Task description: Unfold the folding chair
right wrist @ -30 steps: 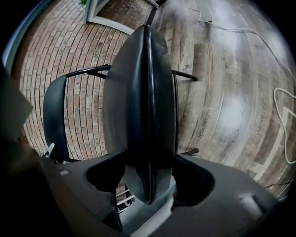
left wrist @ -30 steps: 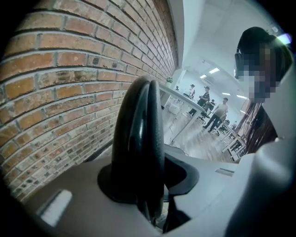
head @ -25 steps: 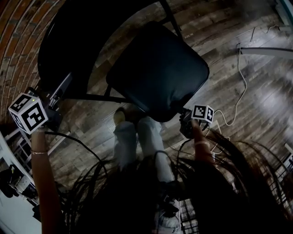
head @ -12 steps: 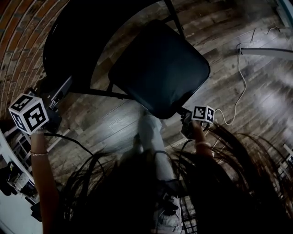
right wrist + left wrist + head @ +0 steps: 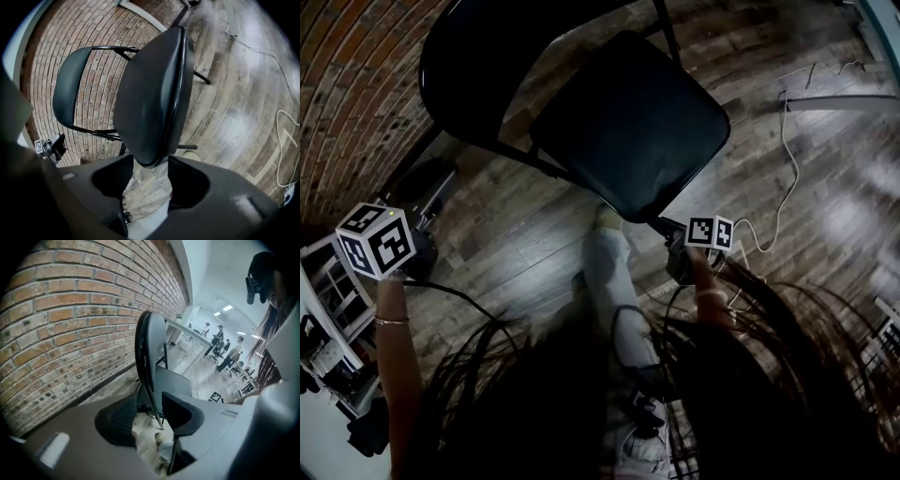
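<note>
Before the folding chair (image 5: 628,122), left gripper (image 5: 149,404) apart, empty, just narrowing; right gripper (image 5: 151,171) likewise, seat edge (image 5: 152,163) at tips.

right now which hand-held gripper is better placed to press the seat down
Probably right: the right hand-held gripper is at the seat's front edge, the left hand-held gripper off by the wall. Both just closed slightly, gripping nothing.

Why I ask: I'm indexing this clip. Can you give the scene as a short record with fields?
chair: black folding chair, seat swung out from backrest, by brick wall
left gripper: open, jaws just been closing slightly, nothing between them, apart from the chair
right gripper: open, jaws just been closing, seat's front edge just ahead of the gap, not gripped
floor: wood planks
</note>
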### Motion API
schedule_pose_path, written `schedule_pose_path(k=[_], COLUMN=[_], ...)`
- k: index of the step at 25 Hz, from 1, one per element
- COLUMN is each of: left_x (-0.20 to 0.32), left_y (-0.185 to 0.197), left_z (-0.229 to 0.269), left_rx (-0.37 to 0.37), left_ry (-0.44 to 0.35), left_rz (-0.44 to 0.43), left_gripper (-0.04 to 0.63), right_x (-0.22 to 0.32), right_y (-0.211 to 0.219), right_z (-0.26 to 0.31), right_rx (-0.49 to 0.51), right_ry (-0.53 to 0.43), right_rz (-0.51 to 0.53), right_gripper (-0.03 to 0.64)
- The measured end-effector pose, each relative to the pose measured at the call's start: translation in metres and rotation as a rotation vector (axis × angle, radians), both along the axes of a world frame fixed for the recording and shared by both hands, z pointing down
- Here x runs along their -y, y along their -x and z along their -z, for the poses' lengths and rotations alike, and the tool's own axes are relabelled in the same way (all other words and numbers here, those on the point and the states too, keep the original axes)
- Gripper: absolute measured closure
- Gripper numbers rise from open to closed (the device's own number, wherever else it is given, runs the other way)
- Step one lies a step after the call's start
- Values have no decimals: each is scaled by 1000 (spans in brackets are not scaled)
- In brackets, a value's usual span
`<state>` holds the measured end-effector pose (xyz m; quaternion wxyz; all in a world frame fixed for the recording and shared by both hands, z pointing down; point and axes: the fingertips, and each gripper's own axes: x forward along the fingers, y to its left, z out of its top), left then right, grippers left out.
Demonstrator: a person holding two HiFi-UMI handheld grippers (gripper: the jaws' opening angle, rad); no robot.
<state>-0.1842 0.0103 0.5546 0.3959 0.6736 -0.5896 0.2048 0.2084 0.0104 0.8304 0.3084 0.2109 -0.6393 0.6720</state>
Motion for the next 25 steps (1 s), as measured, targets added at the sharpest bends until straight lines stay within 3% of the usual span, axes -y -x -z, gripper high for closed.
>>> schedule_pose_path(k=[3,13,19,25], left_x=[-32,-126,-168,-202], left_y=[-14,-86,-115,-148], left_z=[-7,-26,-11,15], left_rx=[-7,-128,-198,-181], left_ry=[13,13,-20,-15], left_rz=[-2,93,193,142], left_gripper=[431,460,497,512], right_x=[-12,-63,-93,-121], right_y=[3,2,-4,-7], right_z=[6,41,76,122], right_rx=[-4,-22,-22,-1], right_ry=[-40,-152,-226,-307], right_rz=[18,53,41,37], right_gripper=[397,433,445,465])
